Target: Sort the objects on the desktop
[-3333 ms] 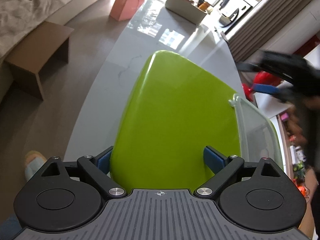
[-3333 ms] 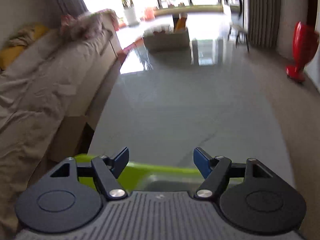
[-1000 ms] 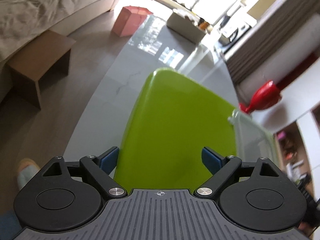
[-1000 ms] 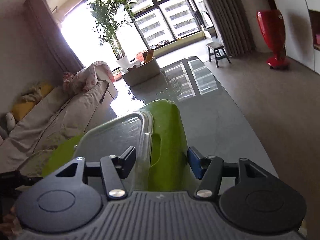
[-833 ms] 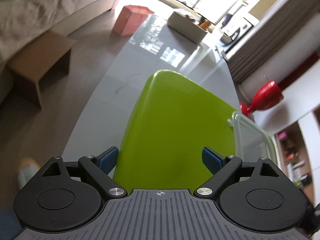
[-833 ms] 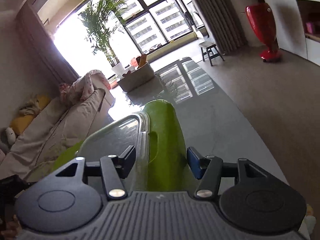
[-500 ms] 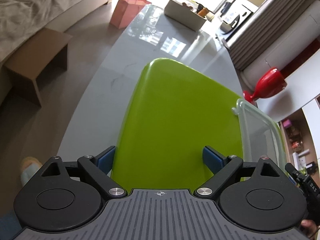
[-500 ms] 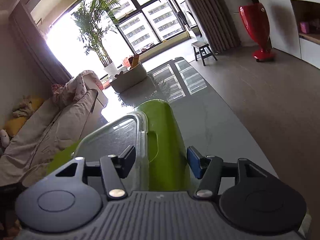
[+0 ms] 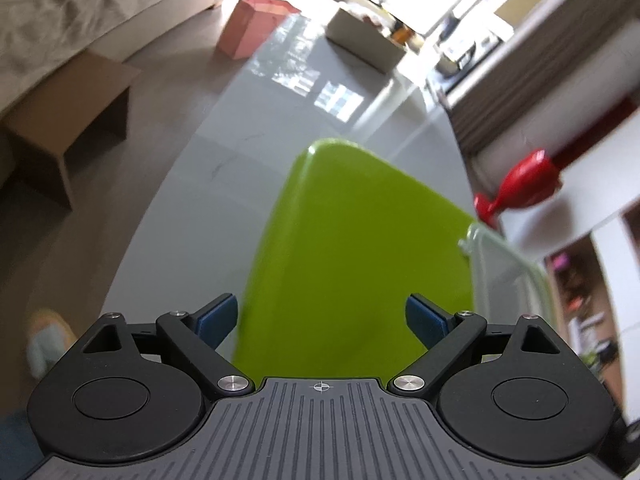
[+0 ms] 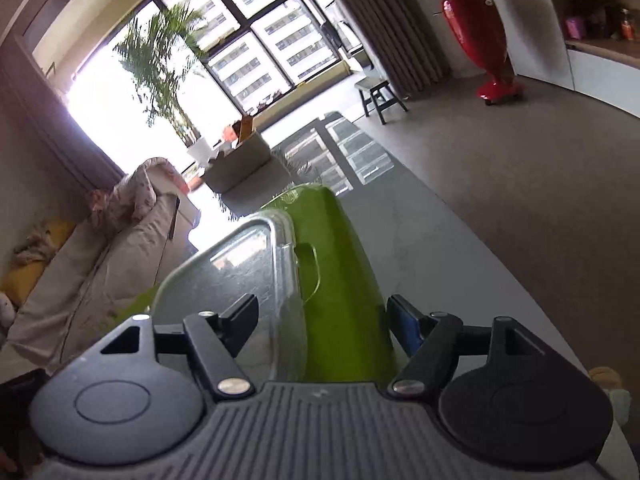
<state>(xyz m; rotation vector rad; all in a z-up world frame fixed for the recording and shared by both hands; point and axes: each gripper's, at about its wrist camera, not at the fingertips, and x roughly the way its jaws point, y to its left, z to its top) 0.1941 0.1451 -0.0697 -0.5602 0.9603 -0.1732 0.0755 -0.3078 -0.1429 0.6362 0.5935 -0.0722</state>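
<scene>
A lime-green container (image 9: 360, 248) with a clear lid (image 9: 508, 276) is held above the grey table (image 9: 256, 120). My left gripper (image 9: 322, 316) has its fingers wide apart on either side of the green wall; contact is hidden. In the right wrist view the green container (image 10: 340, 264) and clear lid (image 10: 236, 264) stand on edge between the fingers of my right gripper (image 10: 322, 320). Those fingers straddle the rim and lid, set wide; whether they press on it does not show.
A white box with items (image 9: 368, 40) sits at the table's far end, a pink box (image 9: 256, 24) beside it. A cardboard box (image 9: 68, 100) and a sofa (image 9: 80, 12) lie left. A red vase (image 9: 520, 192) stands on the floor right.
Both grippers and the green container have tilted and shifted slightly; the container looks farther out in the left view. The right view has rolled to the left. Both grips look the same.
</scene>
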